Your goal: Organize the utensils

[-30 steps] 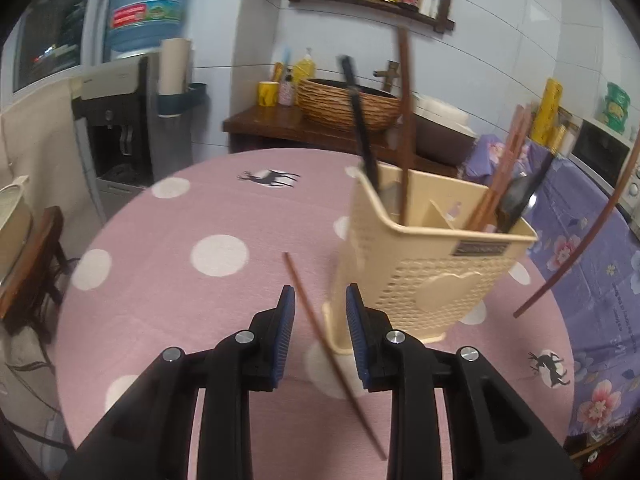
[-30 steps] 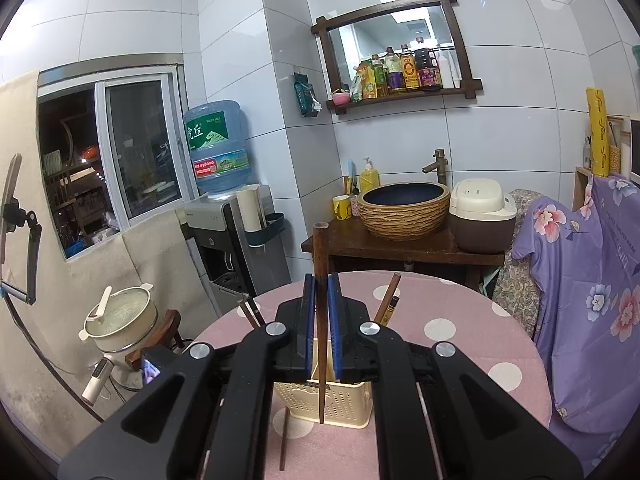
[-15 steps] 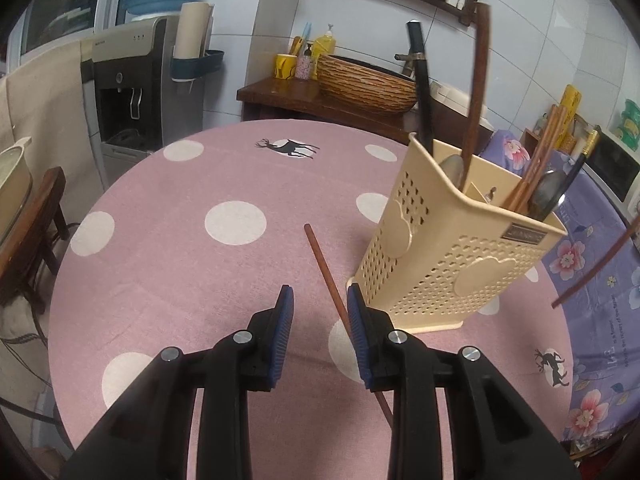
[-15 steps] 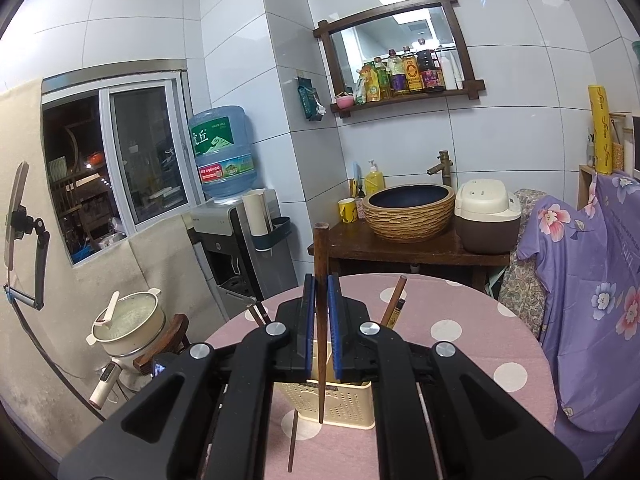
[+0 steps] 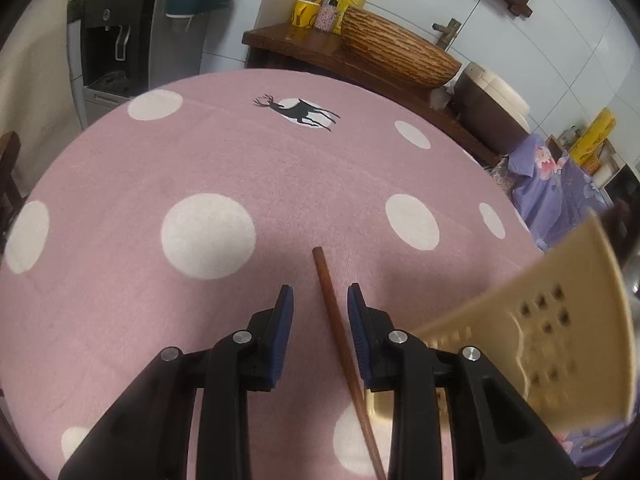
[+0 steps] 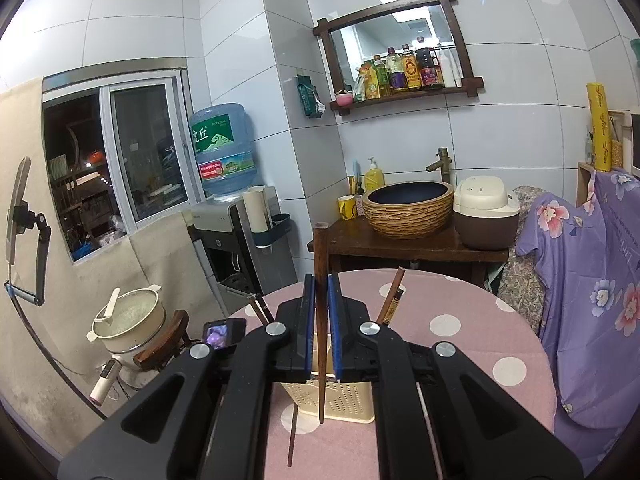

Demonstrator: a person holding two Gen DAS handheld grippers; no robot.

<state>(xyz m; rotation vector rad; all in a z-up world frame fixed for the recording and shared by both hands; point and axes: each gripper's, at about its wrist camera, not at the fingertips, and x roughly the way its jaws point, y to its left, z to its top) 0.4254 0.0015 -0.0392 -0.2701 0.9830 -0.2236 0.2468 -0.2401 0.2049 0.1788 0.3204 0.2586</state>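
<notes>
You're dropping L gripper [image 5: 320, 326] over table chopstick [image 5: 334, 320], jaws apart, tip at 12; R gripper [image 6: 319, 326] clamping upright chopstick [image 6: 321, 304].

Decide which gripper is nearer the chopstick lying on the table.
Left. The left gripper straddles the chopstick, pads apart from it. The right gripper, higher up, clamps another chopstick.

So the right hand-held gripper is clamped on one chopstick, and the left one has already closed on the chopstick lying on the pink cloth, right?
Not quite. The left hand-held gripper straddles the lying chopstick with gaps on both sides, so it is open, as the left wrist view shows. The right hand-held gripper is indeed clamped on its upright chopstick.
</notes>
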